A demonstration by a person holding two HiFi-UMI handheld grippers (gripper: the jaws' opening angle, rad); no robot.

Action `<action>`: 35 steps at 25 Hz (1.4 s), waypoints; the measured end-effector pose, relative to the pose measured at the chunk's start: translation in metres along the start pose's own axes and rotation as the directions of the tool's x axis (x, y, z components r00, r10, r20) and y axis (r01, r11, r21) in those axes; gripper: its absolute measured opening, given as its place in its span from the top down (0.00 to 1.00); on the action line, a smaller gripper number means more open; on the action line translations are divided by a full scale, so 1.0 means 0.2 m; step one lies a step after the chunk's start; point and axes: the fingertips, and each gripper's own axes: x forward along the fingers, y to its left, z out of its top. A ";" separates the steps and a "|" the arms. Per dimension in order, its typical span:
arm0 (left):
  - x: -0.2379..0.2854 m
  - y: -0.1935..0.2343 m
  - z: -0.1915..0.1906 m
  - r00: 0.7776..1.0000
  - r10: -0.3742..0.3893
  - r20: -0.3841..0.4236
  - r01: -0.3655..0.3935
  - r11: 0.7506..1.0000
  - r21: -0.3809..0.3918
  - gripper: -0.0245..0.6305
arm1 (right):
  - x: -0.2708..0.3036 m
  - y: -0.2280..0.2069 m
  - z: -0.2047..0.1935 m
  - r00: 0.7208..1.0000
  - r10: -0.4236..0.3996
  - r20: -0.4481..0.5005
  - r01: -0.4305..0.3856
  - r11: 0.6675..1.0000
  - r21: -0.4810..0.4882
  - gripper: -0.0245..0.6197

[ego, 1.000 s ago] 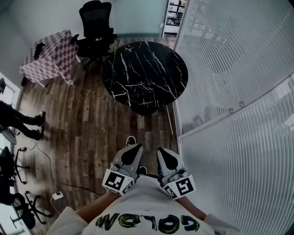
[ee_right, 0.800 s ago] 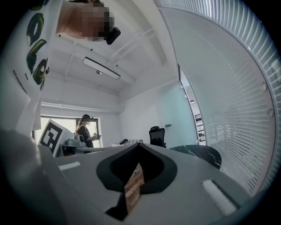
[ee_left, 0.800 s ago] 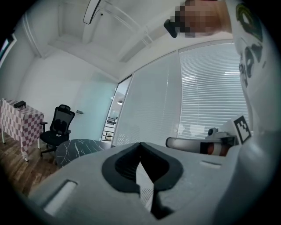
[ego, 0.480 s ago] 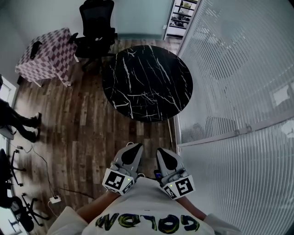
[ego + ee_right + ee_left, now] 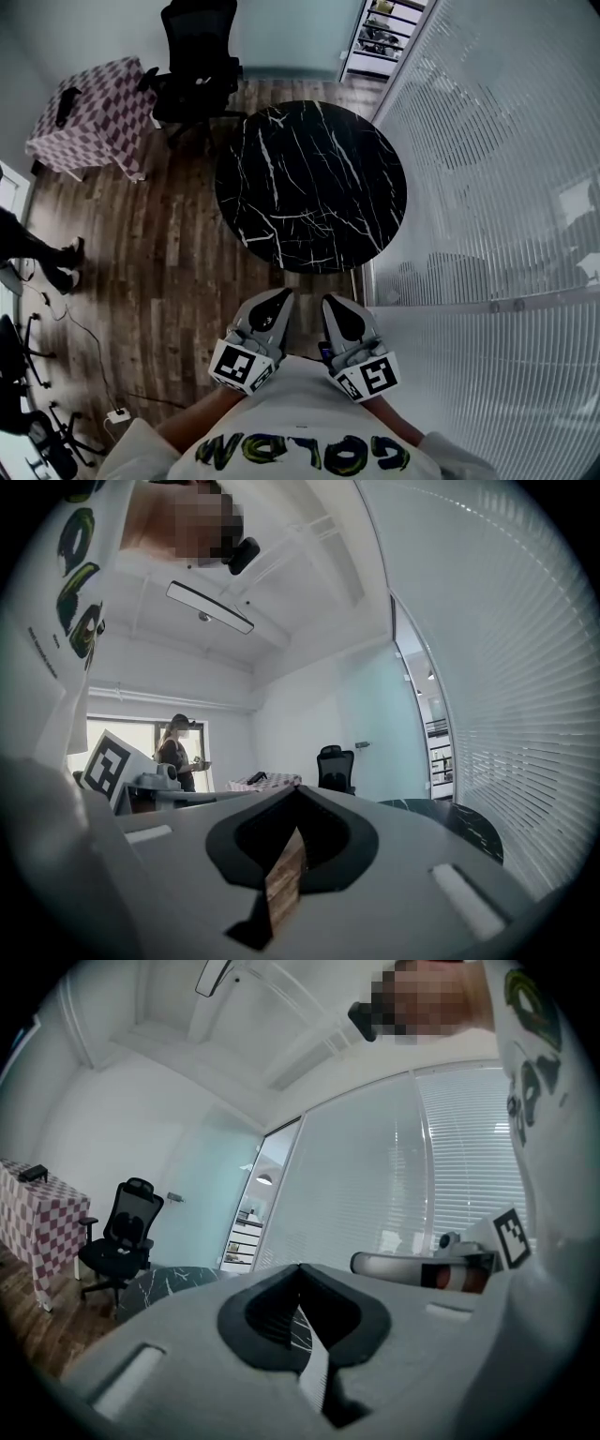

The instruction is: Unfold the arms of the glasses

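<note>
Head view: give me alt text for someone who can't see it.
Seen from above, a person holds the left tool and right tool side by side, both shut and empty, pointing toward a round black marble table on a wood floor. Beyond it stand a black office chair and a checkered table; a slatted glass wall fills the right.

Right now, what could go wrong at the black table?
1. I see no glasses on the round black table, so the job may have nothing to start on.
2. The left gripper and right gripper both have their jaws together; they'd need to open first.
3. The glass wall stands close beside the table, so a bump seems possible.
</note>
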 end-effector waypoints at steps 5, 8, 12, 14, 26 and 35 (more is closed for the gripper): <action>0.09 0.18 0.05 1.000 -0.009 0.001 0.009 1.000 0.002 0.96 | 0.21 -0.02 0.02 1.000 0.012 -0.003 -0.012 1.000 -0.019 0.96; 0.12 0.27 0.10 1.000 -0.014 0.005 0.014 1.000 0.008 0.96 | 0.32 -0.04 0.05 1.000 0.011 -0.001 -0.011 1.000 -0.029 0.96; 0.15 0.36 0.13 1.000 -0.015 0.006 0.015 1.000 0.014 0.96 | 0.43 -0.04 0.07 1.000 0.020 -0.002 -0.020 0.999 -0.040 0.96; 0.16 0.38 0.13 1.000 -0.010 0.001 0.010 1.000 0.007 0.96 | 0.45 -0.03 0.06 1.000 0.029 -0.010 -0.029 0.999 -0.039 0.96; 0.28 0.39 0.07 0.999 -0.019 -0.049 0.019 1.000 -0.003 0.96 | 0.51 -0.17 0.01 0.999 0.024 -0.037 -0.024 1.000 -0.013 0.96; 0.46 0.30 0.14 1.000 0.013 -0.027 -0.013 1.000 0.013 0.96 | 0.47 -0.36 0.09 0.999 0.048 -0.019 -0.049 0.998 -0.042 0.96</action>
